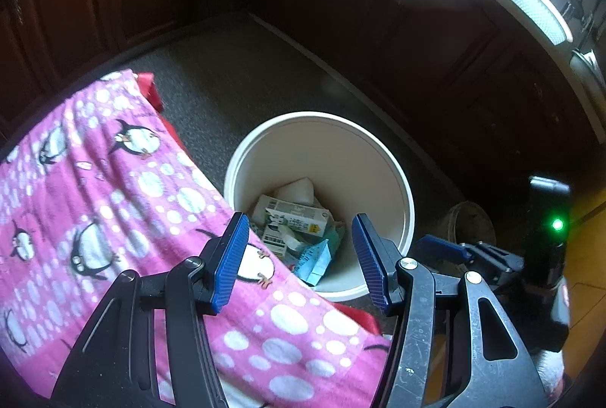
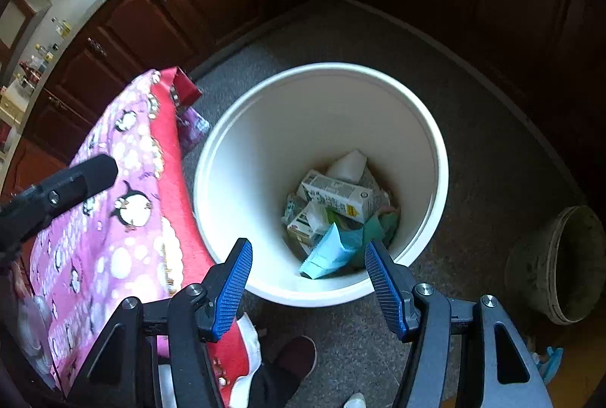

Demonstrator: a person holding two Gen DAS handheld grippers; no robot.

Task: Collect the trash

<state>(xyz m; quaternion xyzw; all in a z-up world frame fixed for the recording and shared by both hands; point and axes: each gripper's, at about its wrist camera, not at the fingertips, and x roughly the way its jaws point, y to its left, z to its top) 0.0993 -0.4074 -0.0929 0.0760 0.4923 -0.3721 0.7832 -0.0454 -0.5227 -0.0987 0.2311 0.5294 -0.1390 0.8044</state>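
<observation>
A white round bin (image 1: 318, 116) stands on the floor and holds trash: a white printed carton (image 1: 295, 222), a light blue packet (image 1: 316, 262) and crumpled paper. My left gripper (image 1: 301, 260) hangs above the bin's near side, open, with nothing between its blue pads. In the right wrist view the same bin (image 2: 322, 67) holds the carton (image 2: 337, 196) and the blue packet (image 2: 329, 256). My right gripper (image 2: 310, 288) is over the bin's near rim, open and empty. At the right edge of the left wrist view, one blue finger (image 1: 443, 249) of the right gripper shows.
A pink penguin-print blanket (image 1: 113, 199) over a red-edged surface (image 2: 166, 158) lies left of the bin. A grey bucket (image 2: 560, 264) stands on the floor to the right. Dark wooden cabinets (image 2: 151, 25) ring the carpeted floor (image 1: 235, 74). A person's dark shoe (image 2: 295, 355) is below.
</observation>
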